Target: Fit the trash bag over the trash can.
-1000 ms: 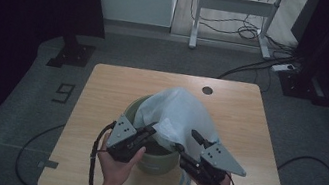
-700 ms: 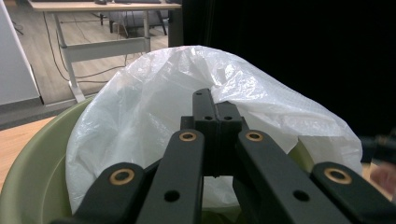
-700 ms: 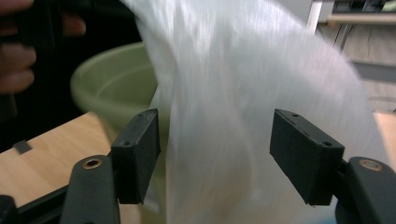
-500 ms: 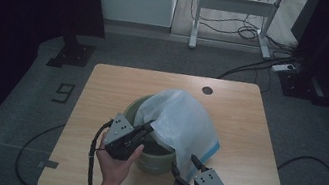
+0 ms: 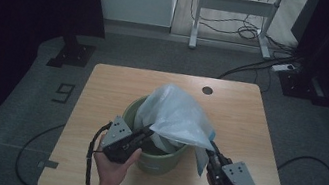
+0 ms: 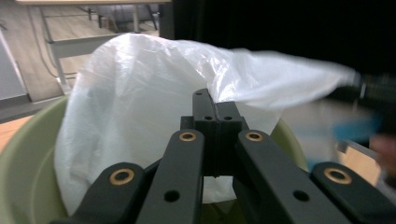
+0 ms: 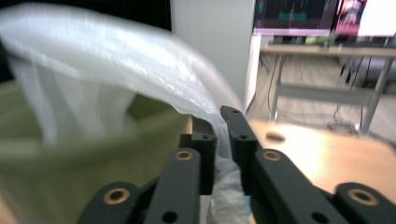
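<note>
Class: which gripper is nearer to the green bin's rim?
Left. The left gripper sits at the near rim of the green bin, jaws shut on the white bag. The right gripper is off beyond the bin's right side, pinching the bag's edge.

The green bin (image 5: 156, 159) stands at the near middle of the tabletop (image 5: 113, 84), and the white plastic bag (image 5: 176, 115) billows up out of it, covering most of its mouth and blocking the way straight down into it. The left hand-held gripper (image 5: 145, 135) crowds the bin's near left rim, and the right hand-held gripper (image 5: 209, 151) sits just beside its right wall with the bag's edge draped between its jaws. The far half of the tabletop lies bare apart from a small dark hole (image 5: 207, 90), and the left and right margins beside the bin are open too.
</note>
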